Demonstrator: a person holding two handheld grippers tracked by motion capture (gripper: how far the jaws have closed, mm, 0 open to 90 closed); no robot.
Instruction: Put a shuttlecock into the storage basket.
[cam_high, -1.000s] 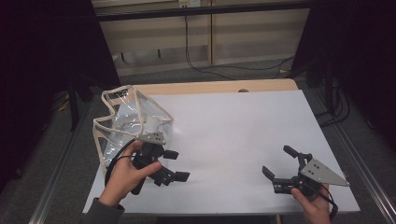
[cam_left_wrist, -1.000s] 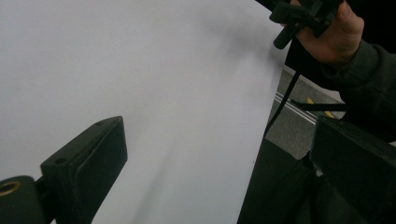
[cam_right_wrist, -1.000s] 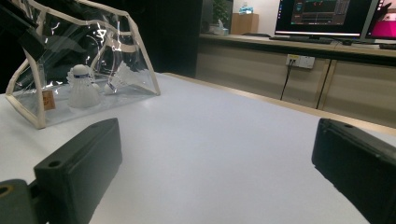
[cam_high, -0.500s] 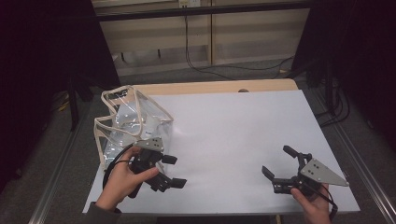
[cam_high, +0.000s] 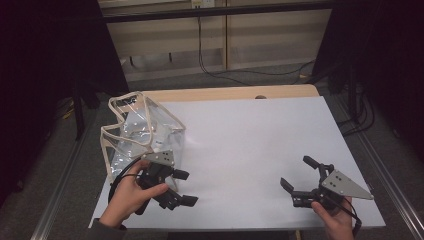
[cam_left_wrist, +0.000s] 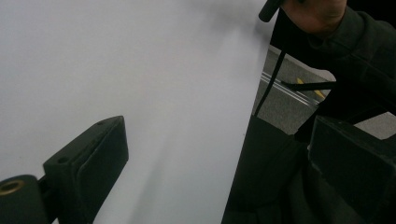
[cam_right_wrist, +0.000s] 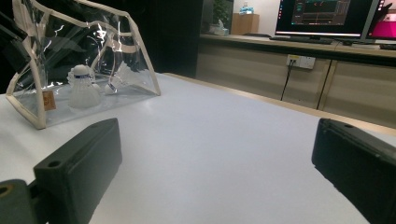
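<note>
high: above, forward-down | gripper views: low, near white tabletop (cam_high: 250, 145), shared by all 3

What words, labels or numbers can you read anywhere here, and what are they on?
No text can be read.
Small orange tag on the clear bag: print too small to read.
Shuttlecock inside the bag: dark band, lettering blurred.
Monitors at the back: coloured screen content, too small to read.
White tabletop: no markings.

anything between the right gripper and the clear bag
Nothing: in the right gripper view, bare white table runs from the open right gripper to the clear bag. The high view shows the same.
</note>
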